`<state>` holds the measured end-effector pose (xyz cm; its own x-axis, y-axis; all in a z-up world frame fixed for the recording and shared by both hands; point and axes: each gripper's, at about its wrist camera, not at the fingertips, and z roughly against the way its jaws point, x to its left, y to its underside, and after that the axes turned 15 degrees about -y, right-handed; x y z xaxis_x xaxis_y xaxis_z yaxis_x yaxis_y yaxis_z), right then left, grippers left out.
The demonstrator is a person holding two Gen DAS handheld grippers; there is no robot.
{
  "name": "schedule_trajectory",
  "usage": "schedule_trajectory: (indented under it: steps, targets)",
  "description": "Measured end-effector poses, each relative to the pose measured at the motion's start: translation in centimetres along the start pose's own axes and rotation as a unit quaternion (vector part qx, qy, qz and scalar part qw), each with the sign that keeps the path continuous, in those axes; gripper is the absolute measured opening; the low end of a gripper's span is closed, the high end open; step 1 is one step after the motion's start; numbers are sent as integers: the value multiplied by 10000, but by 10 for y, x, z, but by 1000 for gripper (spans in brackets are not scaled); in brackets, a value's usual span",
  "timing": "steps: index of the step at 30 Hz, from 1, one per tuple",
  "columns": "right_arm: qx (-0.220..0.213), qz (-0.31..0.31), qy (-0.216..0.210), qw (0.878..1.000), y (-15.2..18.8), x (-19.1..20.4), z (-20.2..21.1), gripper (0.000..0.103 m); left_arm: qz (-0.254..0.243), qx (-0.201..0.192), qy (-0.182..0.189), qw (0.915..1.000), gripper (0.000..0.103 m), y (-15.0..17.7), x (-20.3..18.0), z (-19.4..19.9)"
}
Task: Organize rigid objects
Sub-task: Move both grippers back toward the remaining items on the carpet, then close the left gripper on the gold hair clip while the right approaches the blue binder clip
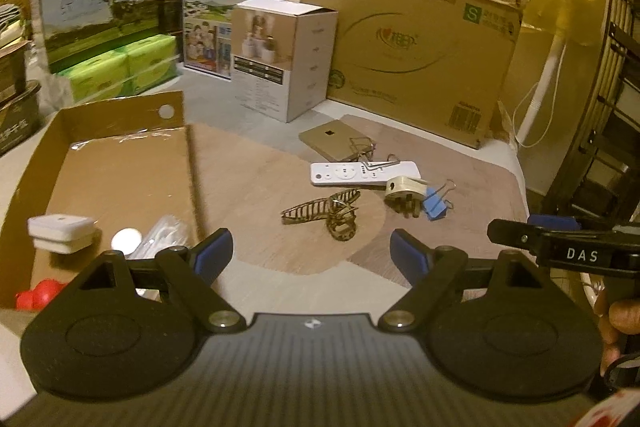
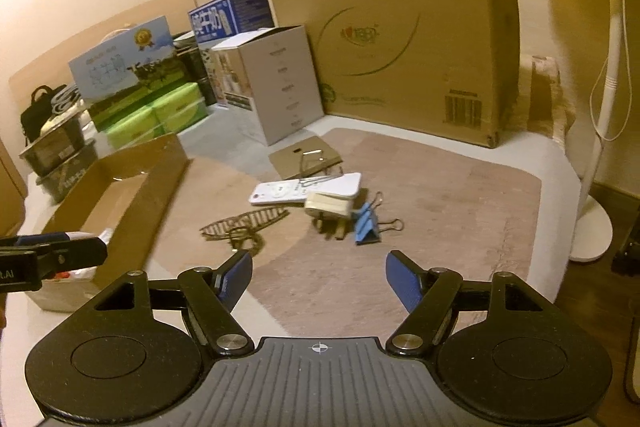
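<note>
Hovering low over the mat, the left gripper has its blue-padded jaws spread wide w/ nothing between them; the right gripper is likewise wide apart and holding nothing. Both sit short of the loose clutter on the wood-look mat. Nearest the left gripper is a gold openwork hair claw, lying on its side, just in front of the jaws. Behind it a white remote lies flat, w/ a cream 3-pin plug touching its right end, prongs toward the camera. A blue binder clip sits right beside the plug, touching or nearly so. Further back a thin tan card-like box lies flat w/ a wire-handled clip on its near edge; can't tell the clip's colour. To the left, an open shallow cardboard tray holds a white charger block, a round silver item, a clear plastic bag and sthg red at its near corner, partly hidden by the gripper body. In the right wrist view the left gripper's tip shows over the tray's near end. Along the wall stand a big cardboard carton, a white product box, milk cartons, green tissue packs and a white fan stand.
</note>
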<state>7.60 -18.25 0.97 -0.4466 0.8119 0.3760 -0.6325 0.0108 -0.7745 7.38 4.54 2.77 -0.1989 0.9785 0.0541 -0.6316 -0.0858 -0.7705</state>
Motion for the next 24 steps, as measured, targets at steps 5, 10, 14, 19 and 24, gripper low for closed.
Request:
schedule_trajectory:
  steps: [5,10,14,19,24]
  targets:
    - [19,88,84,9999,-1,-12,-9,74,-196,-11,17,9998,84,-5,-11,-15]
    - [85,123,132,9998,-2,-25,-18,74,-419,38,74,9991,82,-10,-22,-34]
    - [124,139,139,9997,-2,-34,-26,74,-623,98,131,9979,79,-14,-30,-51]
    - [198,227,102,9995,-4,-42,-38,74,-955,158,207,9951,79,-16,-41,-75]
    - [263,251,72,9993,-6,-49,-54,74,-1159,262,230,9927,78,-17,-54,-99]
